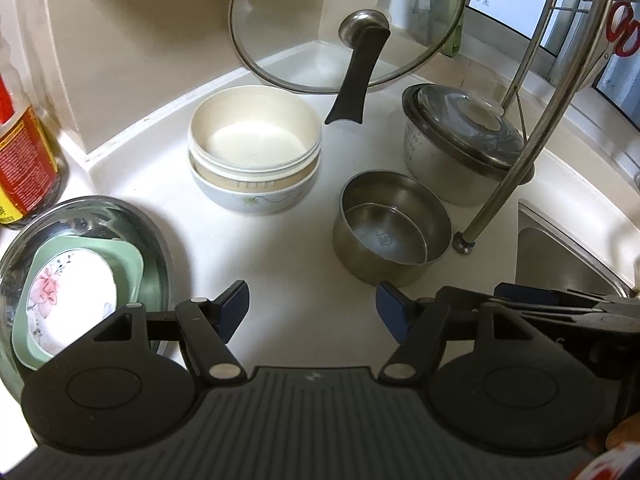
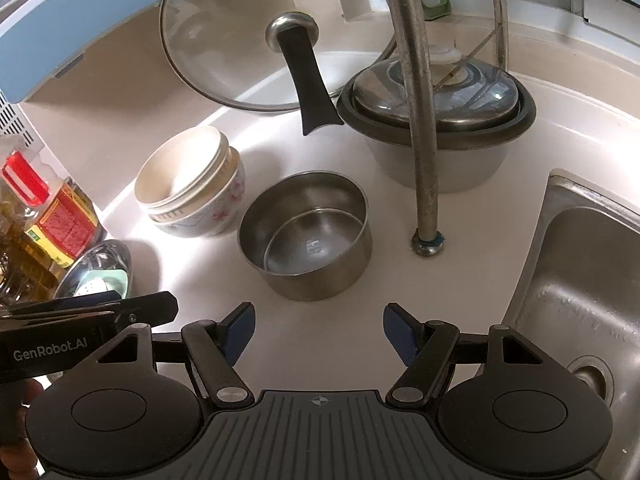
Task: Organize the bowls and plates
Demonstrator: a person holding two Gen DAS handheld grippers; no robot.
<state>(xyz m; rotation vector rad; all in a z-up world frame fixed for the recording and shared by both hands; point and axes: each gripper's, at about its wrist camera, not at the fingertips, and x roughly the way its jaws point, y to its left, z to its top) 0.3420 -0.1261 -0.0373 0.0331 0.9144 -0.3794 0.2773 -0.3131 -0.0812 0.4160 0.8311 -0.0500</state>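
Observation:
A stack of cream bowls (image 1: 255, 148) sits in a flowered white bowl on the white counter; it also shows in the right wrist view (image 2: 190, 184). Two nested steel bowls (image 1: 394, 226) stand to its right, also in the right wrist view (image 2: 306, 232). At the left a steel basin (image 1: 120, 216) holds a green square dish (image 1: 128, 260) with a flowered plate (image 1: 72, 300) in it. My left gripper (image 1: 312, 312) is open and empty above the counter, in front of the bowls. My right gripper (image 2: 319, 332) is open and empty, just in front of the steel bowls.
A glass lid (image 1: 344, 24) with a black handle leans on the back wall. A lidded pot (image 1: 460, 148) stands behind a rack's steel leg (image 1: 504, 184). The sink (image 2: 580, 280) is at the right. Oil bottles (image 2: 52, 216) stand at the left.

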